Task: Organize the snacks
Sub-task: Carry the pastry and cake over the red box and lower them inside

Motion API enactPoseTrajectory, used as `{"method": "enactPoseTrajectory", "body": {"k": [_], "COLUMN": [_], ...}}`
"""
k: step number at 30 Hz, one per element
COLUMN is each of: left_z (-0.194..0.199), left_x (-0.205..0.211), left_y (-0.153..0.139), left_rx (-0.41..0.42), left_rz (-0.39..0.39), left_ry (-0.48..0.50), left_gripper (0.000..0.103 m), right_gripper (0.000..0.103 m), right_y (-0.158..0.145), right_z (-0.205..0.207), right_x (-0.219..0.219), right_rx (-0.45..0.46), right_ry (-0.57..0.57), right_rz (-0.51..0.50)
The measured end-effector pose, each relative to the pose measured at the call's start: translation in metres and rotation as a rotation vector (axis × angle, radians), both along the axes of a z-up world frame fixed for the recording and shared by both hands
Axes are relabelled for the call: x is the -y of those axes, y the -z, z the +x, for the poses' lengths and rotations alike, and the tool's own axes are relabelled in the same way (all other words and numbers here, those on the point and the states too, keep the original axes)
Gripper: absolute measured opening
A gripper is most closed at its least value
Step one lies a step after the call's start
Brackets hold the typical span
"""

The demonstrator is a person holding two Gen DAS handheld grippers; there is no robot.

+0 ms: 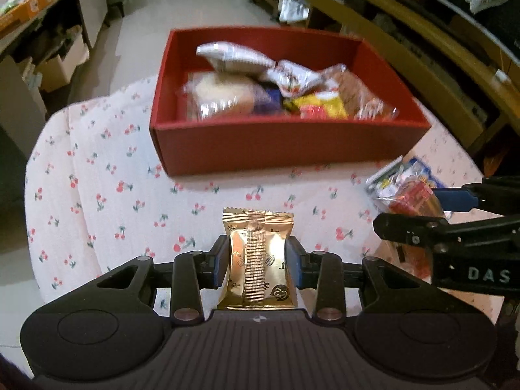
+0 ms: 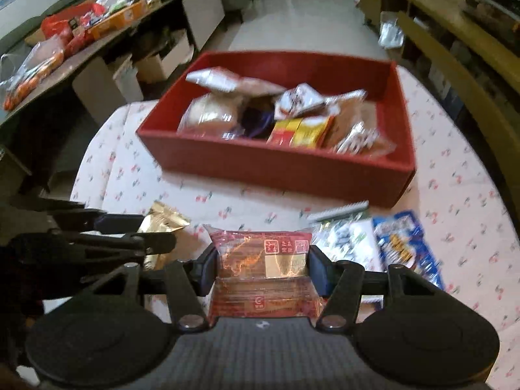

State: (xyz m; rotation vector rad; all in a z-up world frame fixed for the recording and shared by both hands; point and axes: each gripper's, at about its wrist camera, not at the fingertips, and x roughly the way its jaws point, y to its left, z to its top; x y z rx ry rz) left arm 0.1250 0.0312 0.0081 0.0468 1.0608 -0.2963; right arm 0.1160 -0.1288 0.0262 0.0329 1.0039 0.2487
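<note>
My left gripper (image 1: pixel 258 253) is shut on a gold foil snack packet (image 1: pixel 256 260), which stands upright between the blue pads above the cherry-print tablecloth (image 1: pixel 130 195). My right gripper (image 2: pixel 263 266) has its pads pressed on a red clear-wrapped snack packet (image 2: pixel 260 260), lifted just off the cloth. In the left wrist view the right gripper (image 1: pixel 409 209) enters from the right with the red packet (image 1: pixel 412 196). In the right wrist view the left gripper (image 2: pixel 156 231) and the gold packet (image 2: pixel 164 222) show at the left. A red box (image 1: pixel 286 149) (image 2: pixel 260 162) holding several snacks lies ahead of both.
A blue packet (image 2: pixel 403 243) and a white-green packet (image 2: pixel 341 237) lie on the cloth right of my right gripper, in front of the box. A long counter (image 2: pixel 81 61) with snack bags runs along the left. Wooden furniture (image 2: pixel 455 65) lines the right. Floor shows beyond the table.
</note>
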Motion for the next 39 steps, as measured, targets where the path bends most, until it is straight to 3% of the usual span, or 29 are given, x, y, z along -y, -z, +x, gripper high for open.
{"method": "enactPoseTrajectory", "body": {"k": [17, 30, 39], "left_z": [0.070, 0.128, 0.138], "left_x": [0.029, 0.047, 0.050], "left_y": [-0.047, -0.031, -0.022], "left_rx": [0.144, 0.149, 0.123], "left_rz": [-0.043, -0.008, 0.008], "left_ry": [-0.057, -0.103, -0.112], "left_gripper": [0.045, 0.045, 0.048], "right_gripper": [0.061, 0.061, 0.064], "right_y": [-0.037, -0.012, 0.003], "right_z": [0.078, 0.153, 0.168], "right_x": [0.013, 0.036, 0.040], "right_rx": [0.125, 0.073, 0.050], "right_ry": [0.095, 0.151, 0.156], "right_rz": [0.024, 0.064, 0.059]}}
